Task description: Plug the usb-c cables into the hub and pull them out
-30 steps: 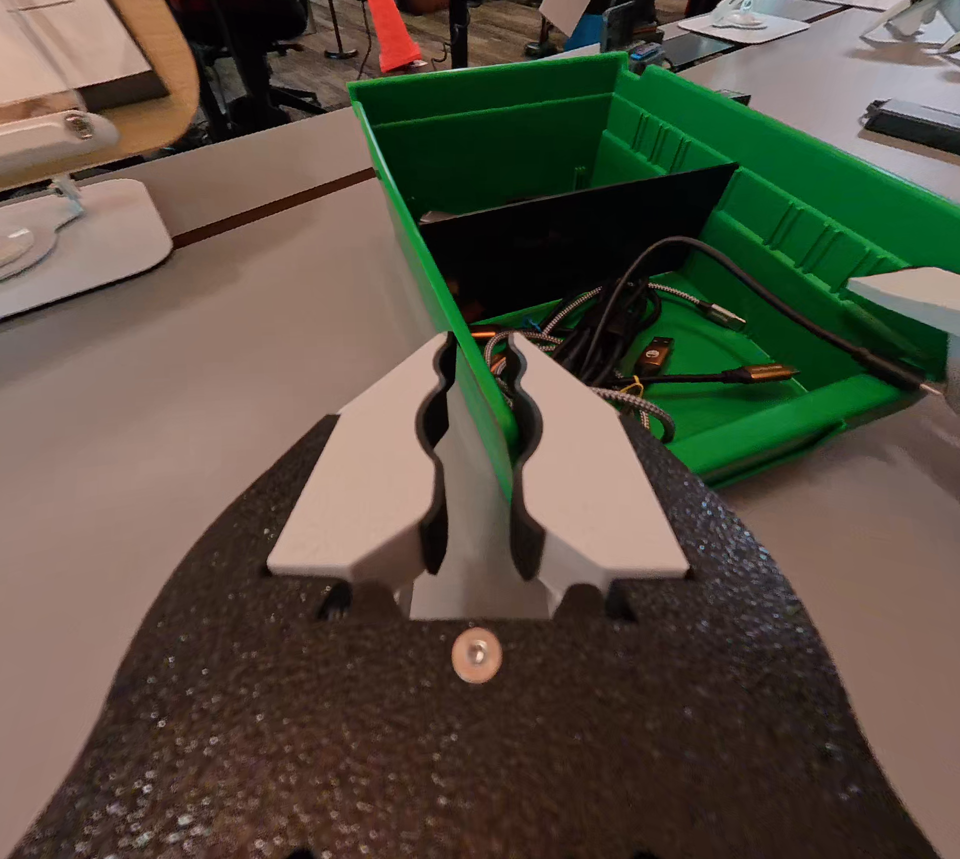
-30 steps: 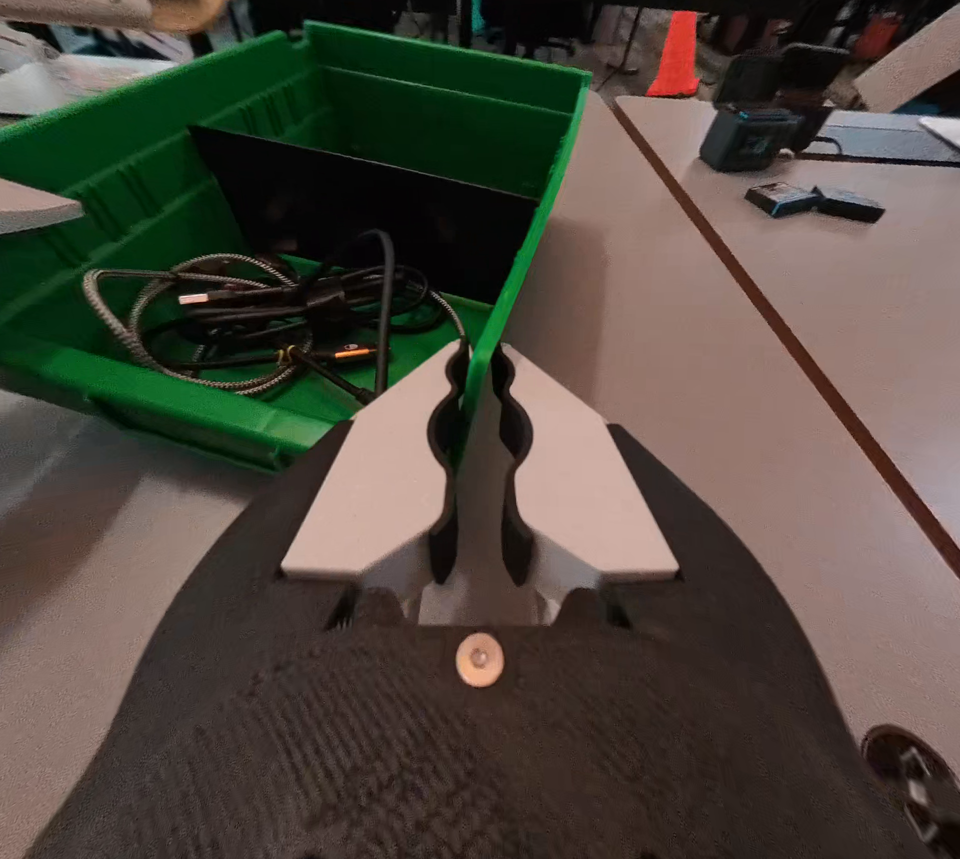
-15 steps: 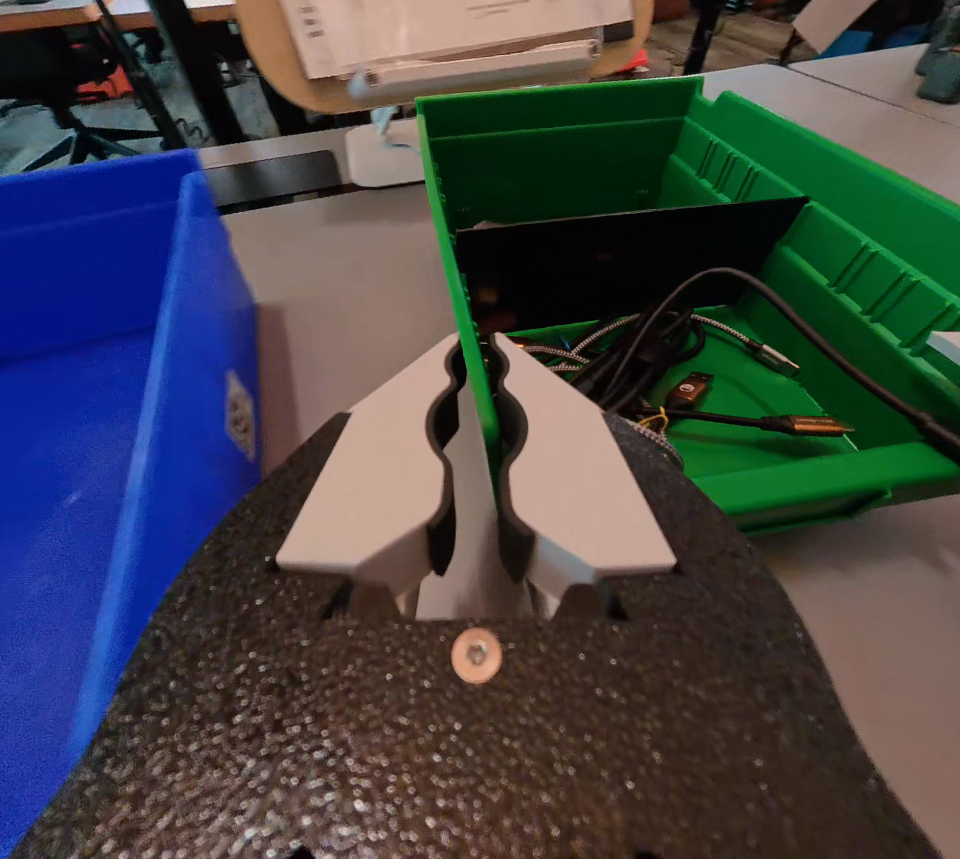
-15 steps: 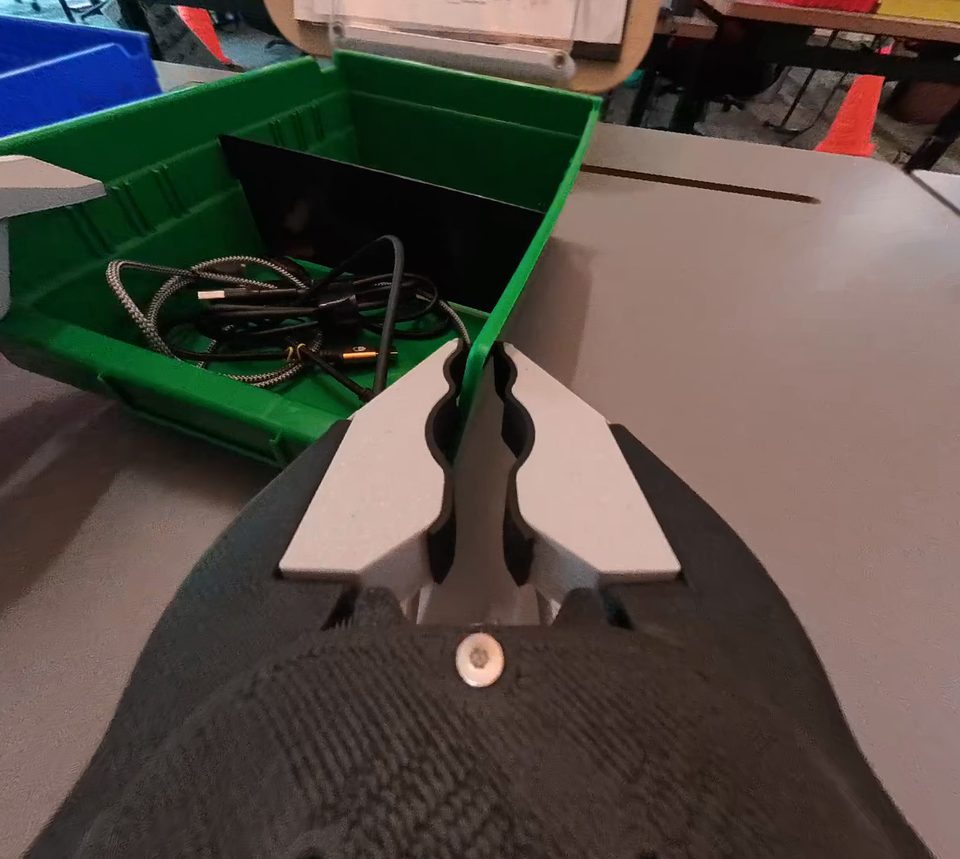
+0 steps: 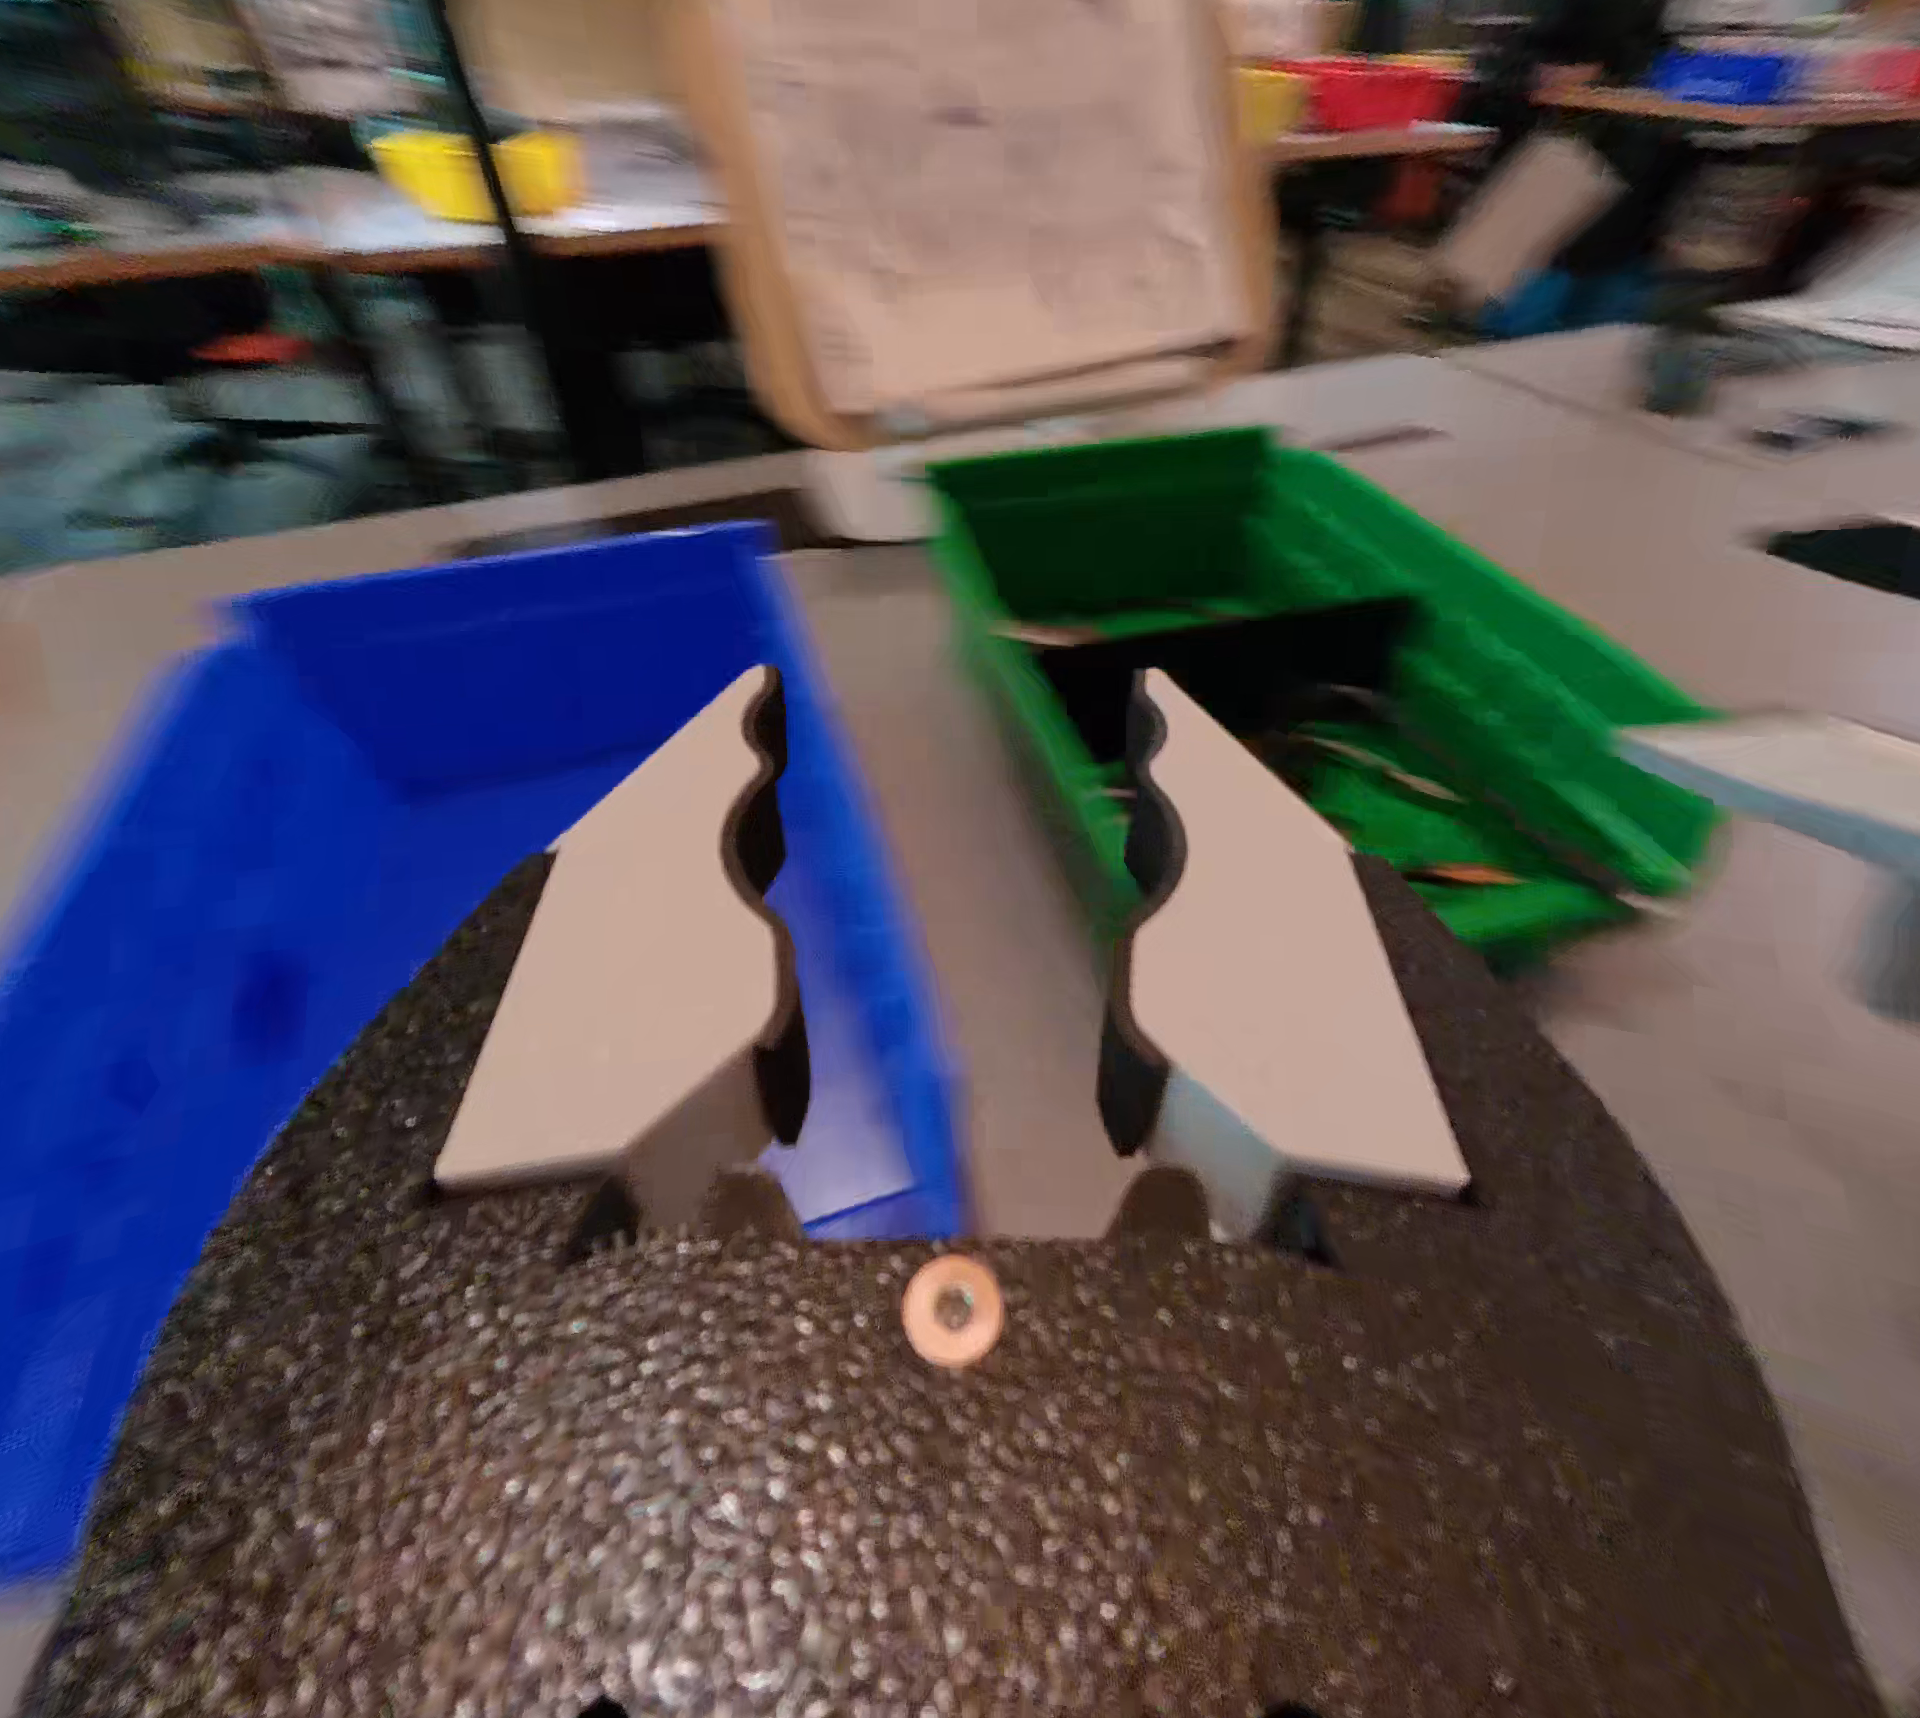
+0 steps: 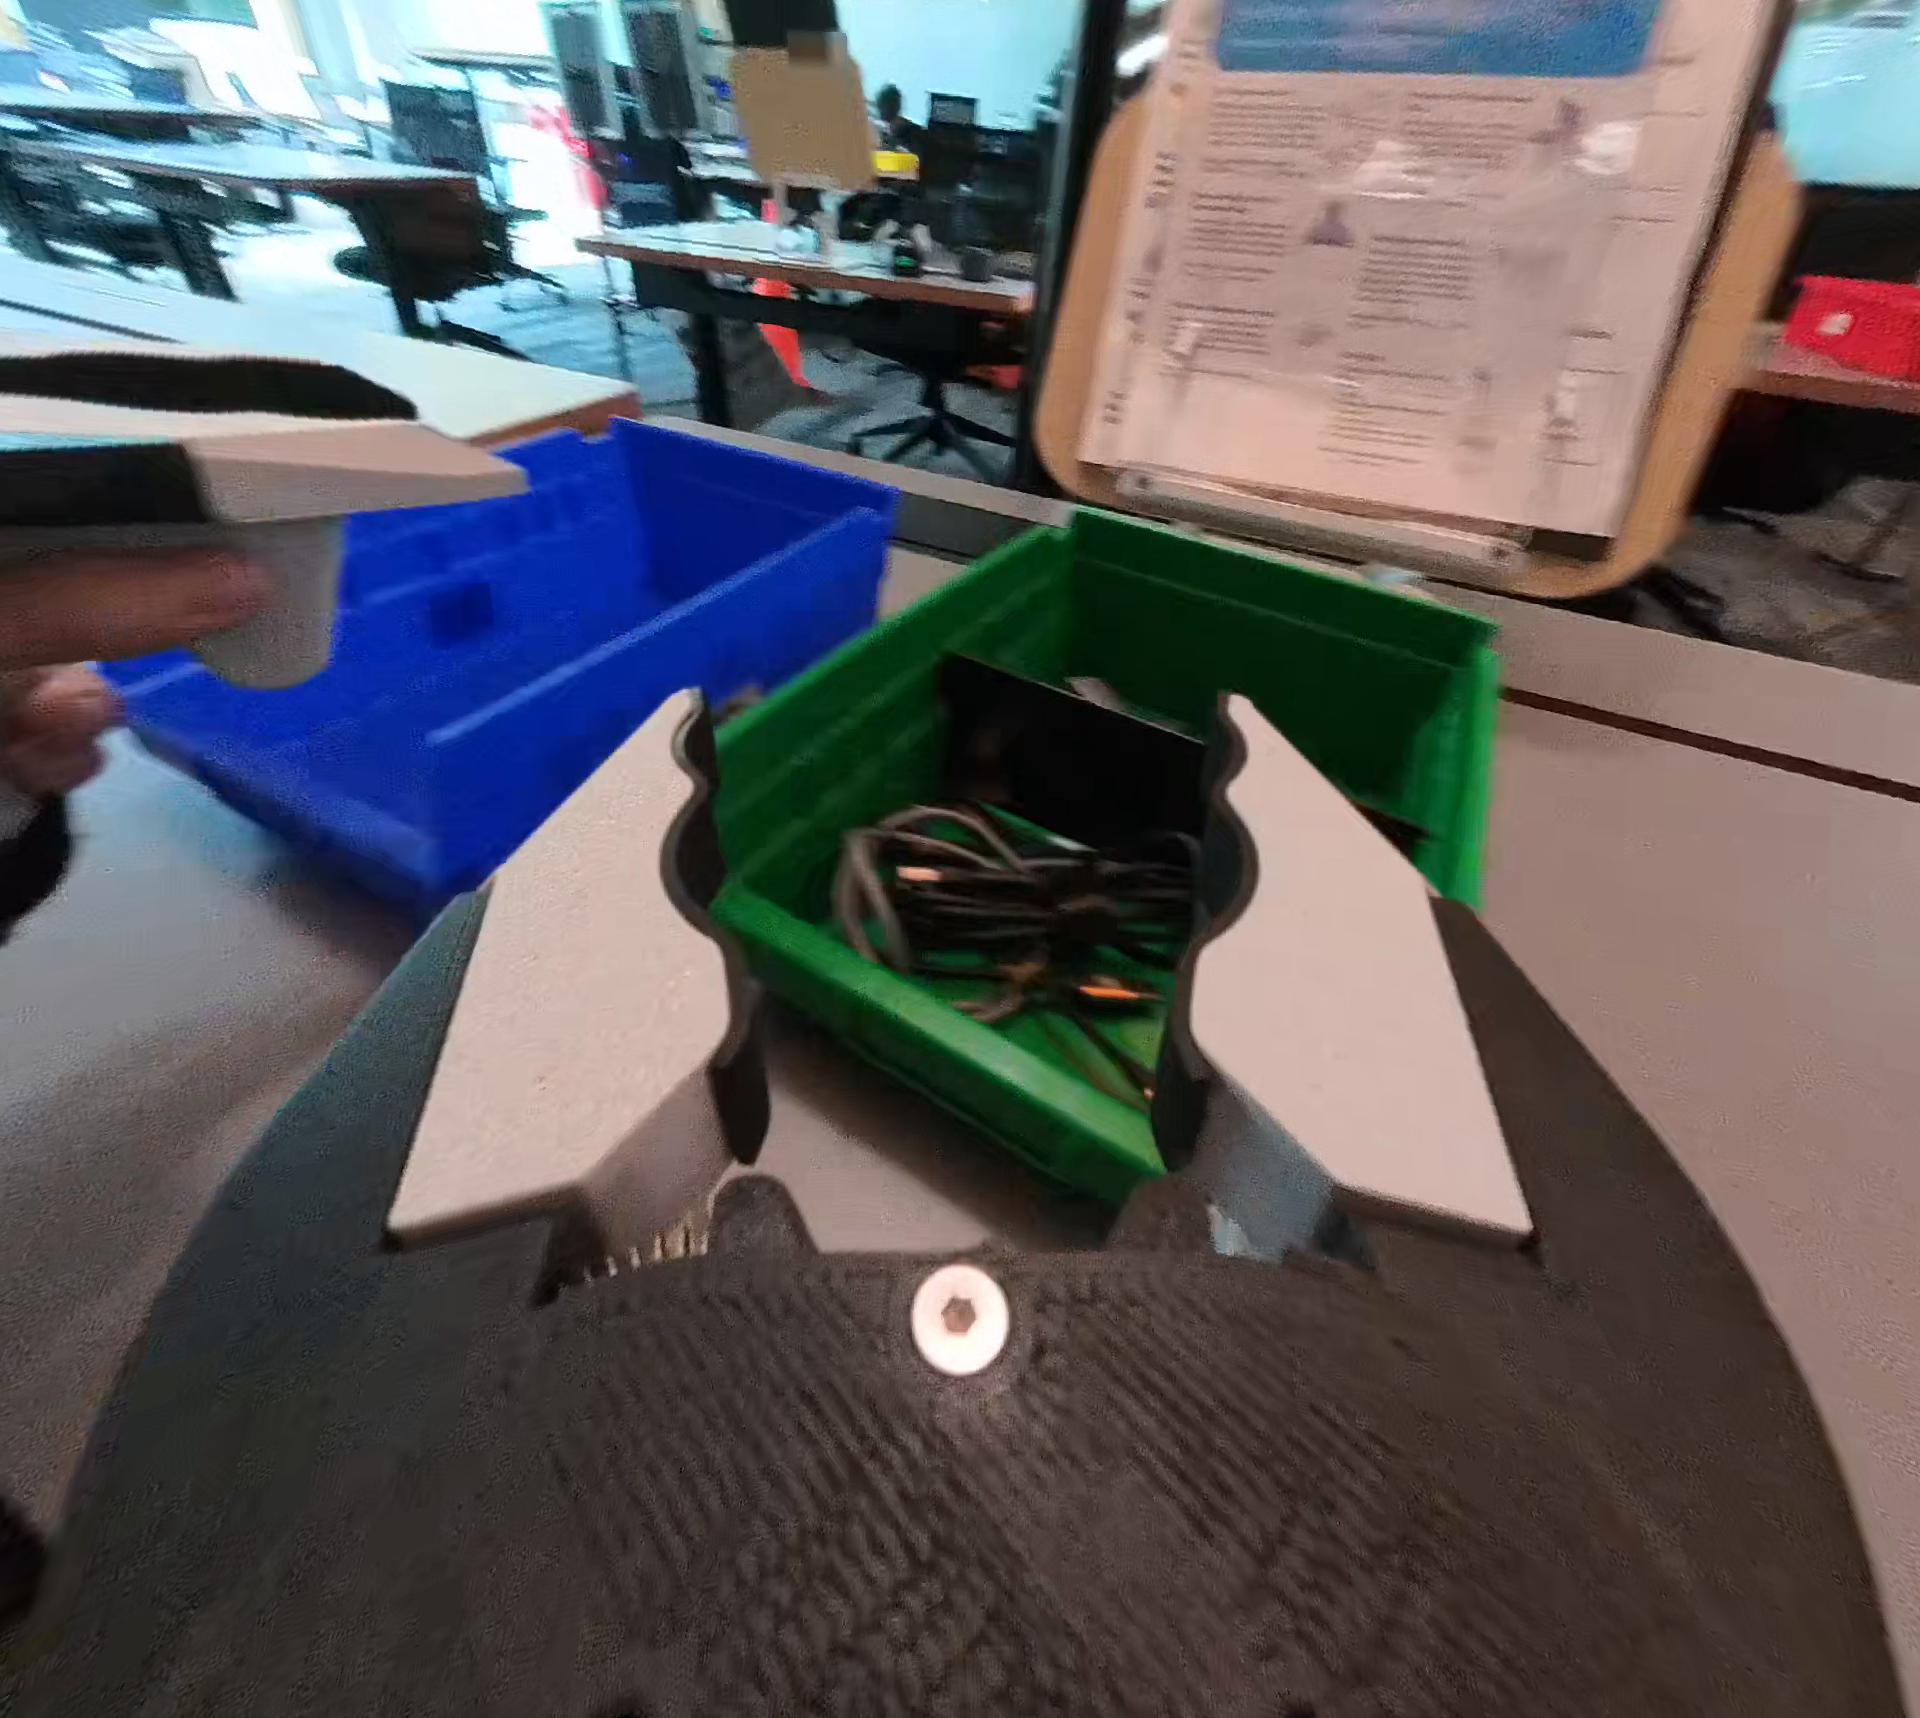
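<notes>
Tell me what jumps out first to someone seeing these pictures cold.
Two bright bins side by side on the grey table: a blue bin on the left that looks empty, and a green bin on the right with a tangle of cables in front of its black divider. Both the right tongs and left tongs are open, gripping nothing. A clipboard of papers stands behind the green bin.

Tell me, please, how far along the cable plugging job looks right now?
Nothing looks done: the cables lie tangled in the green bin. The left gripper and right gripper are open, holding nothing. All plugging and unplugging remains; I cannot pick out the hub.
</notes>
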Tool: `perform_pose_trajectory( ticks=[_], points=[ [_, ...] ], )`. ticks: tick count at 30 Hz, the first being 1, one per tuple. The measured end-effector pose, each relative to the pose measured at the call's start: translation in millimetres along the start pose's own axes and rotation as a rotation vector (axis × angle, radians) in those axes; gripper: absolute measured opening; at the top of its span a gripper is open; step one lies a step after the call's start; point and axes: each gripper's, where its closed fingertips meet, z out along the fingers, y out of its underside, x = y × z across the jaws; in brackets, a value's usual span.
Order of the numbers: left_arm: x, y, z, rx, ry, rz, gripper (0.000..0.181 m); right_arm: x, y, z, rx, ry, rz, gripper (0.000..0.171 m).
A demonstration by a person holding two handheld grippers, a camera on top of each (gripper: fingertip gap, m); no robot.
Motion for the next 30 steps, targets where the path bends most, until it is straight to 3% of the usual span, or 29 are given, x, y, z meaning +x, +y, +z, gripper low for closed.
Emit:
perform_pose_trajectory(
  ticks=[4, 7, 10, 14, 15, 16, 17, 20, 24, 28, 30],
  points=[
    [-146.9, 25.3, -47.4, -0.039, -0.463, 0.029, 0.084, -132.8, 16.9, 32.5, -0.032, -0.256, -0.007, 0.086],
    [-200.2, 64.3, -64.9, -0.052, -0.521, -0.092, 0.09, -163.2, 40.6, 66.3, -0.073, -0.159, -0.102, 0.082],
    [-217.1, 84.2, -69.9, 0.025, -0.489, -0.189, 0.087, -166.5, 57.8, 90.4, -0.114, -0.07, -0.041, 0.079],
    [-216.4, 103.5, -64.3, 0.025, -0.423, -0.174, 0.064, -168.7, 80.5, 111.6, -0.165, -0.057, 0.027, 0.07],
    [-214.9, 109.6, -61.7, 0.002, -0.412, -0.178, 0.047, -167.1, 82.4, 115.4, -0.176, -0.067, 0.048, 0.054],
    [-210.1, 112.8, -58.8, -0.025, -0.38, -0.18, 0.014, -163.7, 80.2, 119.8, -0.165, -0.07, 0.07, 0.033],
    [-207.7, 113.6, -58.1, -0.031, -0.373, -0.182, 0.001, -158.5, 80.5, 121.7, -0.167, -0.067, 0.074, 0.028],
    [-199.2, 102.0, -62.9, -0.005, -0.363, -0.165, 0.0, -148.8, 73.4, 118.7, -0.151, -0.088, 0.115, 0.022],
    [-175.3, 46.4, -75.4, 0.105, -0.377, -0.086, 0.0, -124.7, 11.6, 89.7, 0.052, -0.068, 0.124, 0.014],
    [-114.9, -26.2, -89.9, 0.329, -0.357, 0.031, 0.001, -70.4, -59.8, 43.9, 0.265, 0.038, -0.012, 0.008],
    [-75.2, -46.6, -88.8, 0.379, -0.311, 0.045, 0.002, -34.5, -84.2, 13.9, 0.351, 0.117, -0.084, 0.005]
  ],
)
